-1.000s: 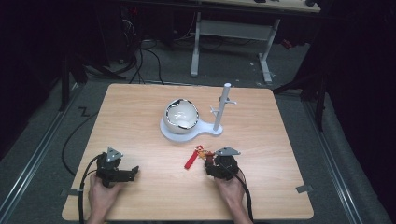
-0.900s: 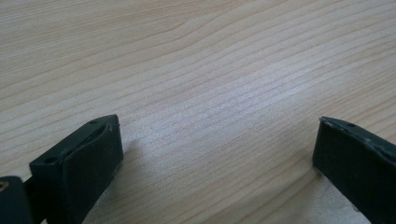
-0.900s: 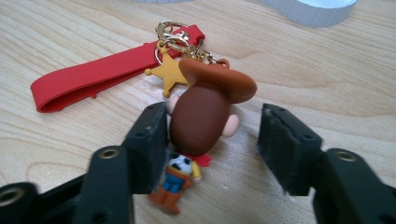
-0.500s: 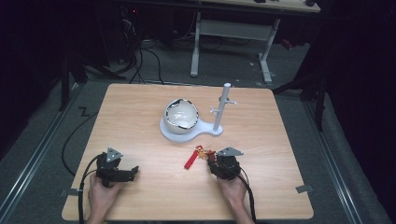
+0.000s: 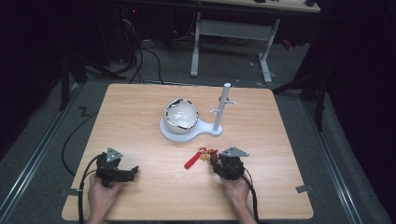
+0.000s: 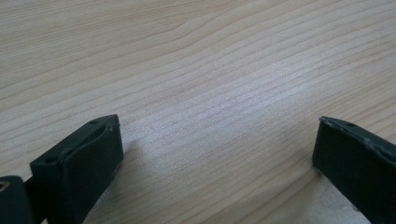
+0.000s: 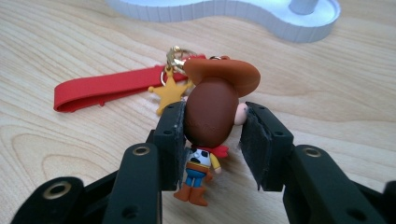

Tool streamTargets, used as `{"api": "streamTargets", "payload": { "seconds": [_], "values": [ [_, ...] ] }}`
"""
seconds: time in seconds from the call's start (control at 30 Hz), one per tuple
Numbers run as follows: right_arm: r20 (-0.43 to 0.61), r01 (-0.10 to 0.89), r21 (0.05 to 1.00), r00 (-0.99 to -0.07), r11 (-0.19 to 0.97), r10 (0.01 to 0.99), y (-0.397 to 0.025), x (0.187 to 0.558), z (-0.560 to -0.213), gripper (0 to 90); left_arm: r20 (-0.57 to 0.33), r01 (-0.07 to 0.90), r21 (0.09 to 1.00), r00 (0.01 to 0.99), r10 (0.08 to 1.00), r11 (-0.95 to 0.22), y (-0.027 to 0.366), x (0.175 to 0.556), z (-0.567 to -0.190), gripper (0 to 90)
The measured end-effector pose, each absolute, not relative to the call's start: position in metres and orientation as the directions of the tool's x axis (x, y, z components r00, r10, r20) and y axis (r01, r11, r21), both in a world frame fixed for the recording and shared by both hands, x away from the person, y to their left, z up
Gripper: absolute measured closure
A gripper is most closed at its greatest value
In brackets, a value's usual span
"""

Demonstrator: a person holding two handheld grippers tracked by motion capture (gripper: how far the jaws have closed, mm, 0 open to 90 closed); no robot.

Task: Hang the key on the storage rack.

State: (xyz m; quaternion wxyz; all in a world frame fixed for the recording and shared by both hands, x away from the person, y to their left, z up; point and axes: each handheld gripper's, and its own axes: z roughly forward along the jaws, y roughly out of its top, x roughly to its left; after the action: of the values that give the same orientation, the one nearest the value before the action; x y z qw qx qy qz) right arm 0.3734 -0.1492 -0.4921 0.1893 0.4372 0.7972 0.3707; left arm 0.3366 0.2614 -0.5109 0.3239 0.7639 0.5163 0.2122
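Two tongs are in my hands, and I start with the right tongs: its jaws stand partly open around the head of a small cowboy figure keychain. One jaw presses the brown back of the head; the other sits just beside the face, and I cannot tell whether it touches. The figure lies on the wooden surface, hat pointing away from me, boots toward the tongs. A gold ring and a yellow star charm join the hat end to a red strap, which lies flat, stretching away from the figure toward my left.

From the high view the keychain lies just in front of the right tongs, on the near side of the white stand. That stand carries a white bowl on its round part and an upright peg post on its smaller part.

My left tongs are wide open with nothing between the jaws, hovering low over bare wood. In the high view they sit well to the left of the keychain, near the surface's front edge.
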Motion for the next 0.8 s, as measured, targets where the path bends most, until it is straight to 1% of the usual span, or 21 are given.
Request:
{"api": "streamTargets", "payload": {
  "seconds": [0.37, 0.8],
  "values": [
    [0.006, 0.51, 0.794, -0.552, 0.332, 0.834, -0.164, 0.364, -0.475, 60.6, -0.01, 0.651, 0.714, 0.377, 0.926, -0.257, 0.261, 0.337, -0.511, 2.3],
    [-0.029, 0.438, 0.842, -0.546, 0.315, 0.837, -0.185, 0.356, -0.437, 60.8, -0.01, 0.651, 0.714, 0.378, 0.926, -0.258, 0.261, 0.337, -0.511, 2.4]
  ]
}}
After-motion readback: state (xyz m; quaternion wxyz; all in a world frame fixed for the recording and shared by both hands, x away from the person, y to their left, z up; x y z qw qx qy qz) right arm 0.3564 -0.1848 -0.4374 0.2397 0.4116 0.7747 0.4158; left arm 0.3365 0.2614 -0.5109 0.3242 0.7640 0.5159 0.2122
